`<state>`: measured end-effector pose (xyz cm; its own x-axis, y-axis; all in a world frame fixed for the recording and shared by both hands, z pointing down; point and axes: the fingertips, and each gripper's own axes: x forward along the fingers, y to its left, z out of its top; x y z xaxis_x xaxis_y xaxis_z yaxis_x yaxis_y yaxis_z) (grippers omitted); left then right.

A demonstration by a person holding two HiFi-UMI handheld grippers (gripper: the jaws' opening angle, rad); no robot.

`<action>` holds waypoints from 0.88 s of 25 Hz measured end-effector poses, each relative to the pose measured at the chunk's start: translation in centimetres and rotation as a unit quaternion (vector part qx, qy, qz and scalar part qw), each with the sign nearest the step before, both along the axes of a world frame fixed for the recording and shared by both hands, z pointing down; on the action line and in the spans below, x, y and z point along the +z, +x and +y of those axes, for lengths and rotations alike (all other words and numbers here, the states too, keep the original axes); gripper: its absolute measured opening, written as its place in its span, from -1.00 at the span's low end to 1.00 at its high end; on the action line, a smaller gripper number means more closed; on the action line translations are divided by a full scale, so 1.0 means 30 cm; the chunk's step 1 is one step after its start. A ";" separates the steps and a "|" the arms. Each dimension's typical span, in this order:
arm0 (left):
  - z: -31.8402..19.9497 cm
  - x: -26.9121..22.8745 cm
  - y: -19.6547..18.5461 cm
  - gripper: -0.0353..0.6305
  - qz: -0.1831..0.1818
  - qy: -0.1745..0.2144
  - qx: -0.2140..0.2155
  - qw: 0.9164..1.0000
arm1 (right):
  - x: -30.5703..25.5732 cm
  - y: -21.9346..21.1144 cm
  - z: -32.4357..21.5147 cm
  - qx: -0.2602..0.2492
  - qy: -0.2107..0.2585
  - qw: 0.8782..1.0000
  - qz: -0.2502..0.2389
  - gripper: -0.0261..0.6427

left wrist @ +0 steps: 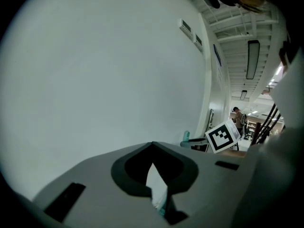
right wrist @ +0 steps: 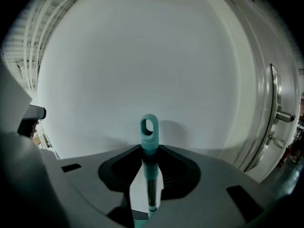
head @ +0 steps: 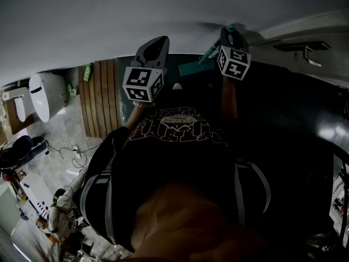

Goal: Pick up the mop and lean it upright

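Observation:
The mop's teal handle end (right wrist: pixel 149 132), with its hanging loop, stands upright close to a white wall. My right gripper (right wrist: pixel 149 175) is shut on the shaft just below that end. In the head view the right gripper (head: pixel 232 33) is raised toward the wall, and the teal mop head (head: pixel 191 68) shows lower down between the two grippers. To the left, my left gripper (head: pixel 154 43) is held up at about the same height. Its jaws (left wrist: pixel 154 175) stand apart with only wall and a bit of teal showing through the gap. The right gripper's marker cube (left wrist: pixel 222 136) shows in the left gripper view.
A white door with a metal lever handle (right wrist: pixel 280 115) is just right of the mop. A wooden slatted panel (head: pixel 101 94) and a rounded white object (head: pixel 46 94) lie to the left. Cables and clutter (head: pixel 71 154) cover the floor at lower left.

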<state>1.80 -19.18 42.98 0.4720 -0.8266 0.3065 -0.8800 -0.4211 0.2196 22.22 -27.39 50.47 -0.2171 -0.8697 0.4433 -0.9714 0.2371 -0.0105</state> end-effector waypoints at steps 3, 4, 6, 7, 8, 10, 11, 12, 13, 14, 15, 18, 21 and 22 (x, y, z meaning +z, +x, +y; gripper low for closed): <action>-0.010 0.005 -0.009 -0.76 0.001 -0.003 0.001 1.000 | 0.004 -0.007 -0.019 0.006 0.004 1.000 0.002 -0.57; -0.015 0.006 -0.011 -0.76 0.002 -0.003 0.001 1.000 | 0.005 -0.008 -0.025 0.008 0.004 1.000 0.003 -0.57; -0.023 0.004 -0.010 -0.76 0.002 -0.003 0.003 1.000 | 0.005 -0.006 -0.034 0.012 0.005 1.000 0.006 -0.57; -0.026 0.003 -0.009 -0.76 0.002 -0.002 0.003 1.000 | 0.004 -0.005 -0.034 0.014 0.006 1.000 0.006 -0.57; -0.028 0.002 -0.009 -0.76 0.002 -0.002 0.004 1.000 | 0.003 -0.004 -0.033 0.015 0.008 1.000 0.007 -0.57; -0.036 0.003 -0.010 -0.76 0.001 -0.003 0.007 1.000 | 0.002 -0.006 -0.033 0.017 0.009 1.000 0.008 -0.57; -0.042 0.005 -0.011 -0.76 0.001 -0.003 0.008 1.000 | 0.002 -0.008 -0.034 0.018 0.009 1.000 0.010 -0.57; -0.047 0.007 -0.011 -0.76 0.002 -0.004 0.010 1.000 | 0.003 -0.011 -0.036 0.017 0.008 1.000 0.010 -0.57; -0.052 0.009 -0.010 -0.76 0.003 -0.005 0.012 1.000 | 0.005 -0.013 -0.037 0.016 0.007 1.000 0.010 -0.57; -0.055 0.010 -0.008 -0.76 0.003 -0.005 0.014 1.000 | 0.006 -0.015 -0.037 0.015 0.006 1.000 0.009 -0.57; -0.059 0.012 -0.005 -0.76 0.004 -0.005 0.016 1.000 | 0.007 -0.018 -0.037 0.014 0.006 1.000 0.007 -0.57; -0.068 0.011 0.001 -0.76 0.004 -0.005 0.022 1.000 | 0.009 -0.028 -0.034 0.012 0.005 1.000 0.001 -0.52; -0.074 0.012 0.010 -0.76 0.004 -0.005 0.028 1.000 | 0.001 -0.026 -0.027 0.013 0.006 1.000 -0.009 -0.47; -0.076 0.014 0.015 -0.76 0.004 -0.005 0.030 1.000 | -0.003 -0.022 -0.023 0.015 0.008 1.000 -0.011 -0.47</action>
